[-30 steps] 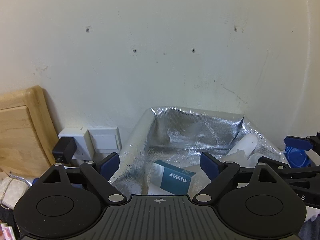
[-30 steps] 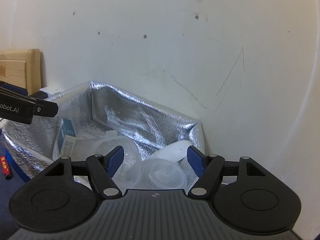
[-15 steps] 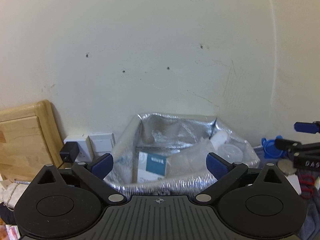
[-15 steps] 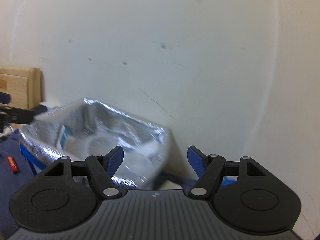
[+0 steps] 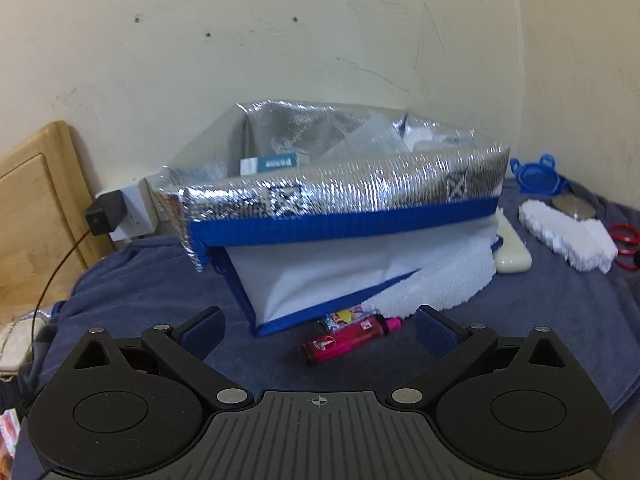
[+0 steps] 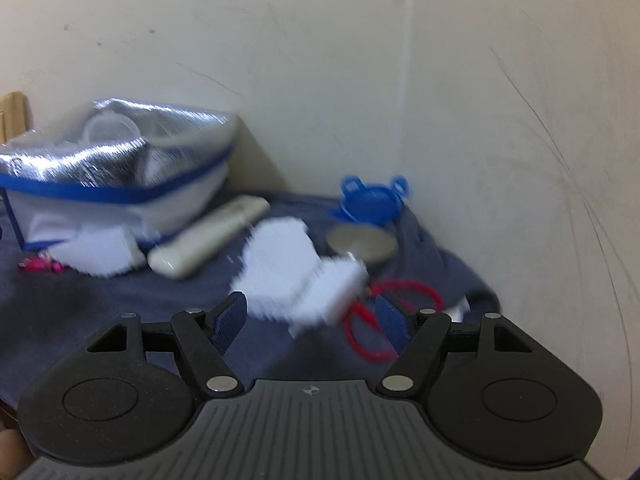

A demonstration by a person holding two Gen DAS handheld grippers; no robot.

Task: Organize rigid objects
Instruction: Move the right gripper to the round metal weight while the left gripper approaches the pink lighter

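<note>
Now, with both your left gripper (image 5: pixel 318 330) and right gripper (image 6: pixel 310 318) empty, jaws apart, steer the right squarely over the jagged white foam slab (image 6: pixel 298 270) lying between you and the silver foil-lined bag (image 6: pixel 116 160) before closing.

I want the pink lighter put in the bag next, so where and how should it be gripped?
Grip the pink lighter across its narrow middle, coming down from above with the open left gripper. It lies flat on the blue cloth, long axis running left to right, just in front of the insulated bag, so turn the fingers across that axis.
</note>
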